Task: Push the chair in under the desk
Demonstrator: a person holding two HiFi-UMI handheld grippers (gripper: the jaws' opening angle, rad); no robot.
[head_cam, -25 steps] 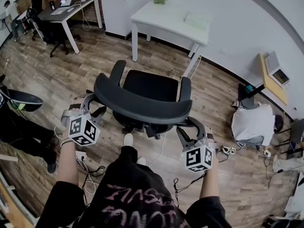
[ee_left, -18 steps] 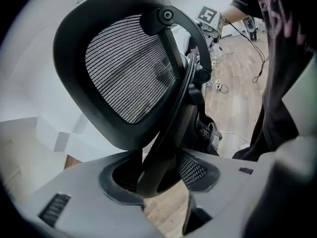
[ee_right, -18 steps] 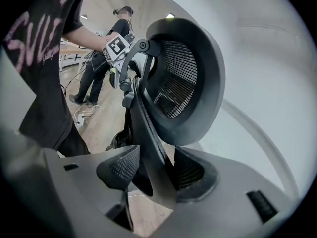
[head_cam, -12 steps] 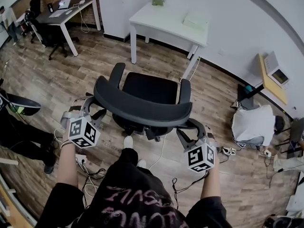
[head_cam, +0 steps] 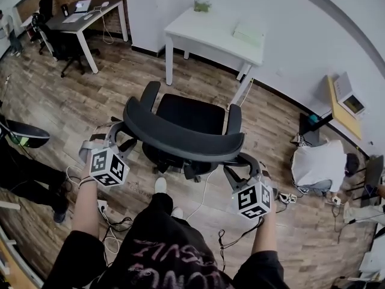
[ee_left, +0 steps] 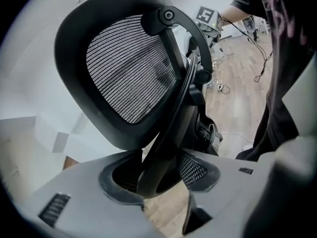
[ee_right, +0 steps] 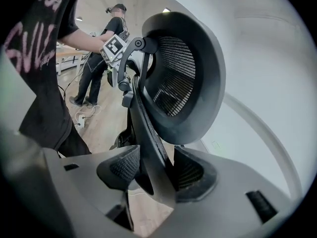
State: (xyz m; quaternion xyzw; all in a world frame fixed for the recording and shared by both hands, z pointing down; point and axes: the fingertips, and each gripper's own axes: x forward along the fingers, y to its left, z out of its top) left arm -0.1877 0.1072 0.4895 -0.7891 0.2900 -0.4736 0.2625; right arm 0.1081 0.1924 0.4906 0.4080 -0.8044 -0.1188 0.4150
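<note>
Nearest the head camera are the person's black printed shirt (head_cam: 162, 257) and two bare forearms reaching forward. The left gripper (head_cam: 118, 138) sits at the left end of the chair's curved backrest (head_cam: 180, 138). In its own view its jaws (ee_left: 158, 170) are clamped on the dark support bar behind the mesh back, with a pad pressing each side. The right gripper (head_cam: 236, 166) holds the opposite end the same way. The right gripper view shows its jaws (ee_right: 156, 170) standing wide and closed round the bar, the bar filling the gap between the pads. Just ahead of the person's white shoe (head_cam: 160, 185), the black chair (head_cam: 186, 116) stands on the wooden floor (head_cam: 72, 101) with its seat towards the white desk (head_cam: 210, 32). It is well apart from the desk and not under it. Loose cables (head_cam: 114, 221) trail on the boards by the person's feet. The desk stands against the pale wall, and its tabletop carries a small green plant (head_cam: 203, 6) and a pale flat item (head_cam: 248, 32). Farther left, a second desk (head_cam: 84, 18) holds a laptop (head_cam: 83, 5).
</note>
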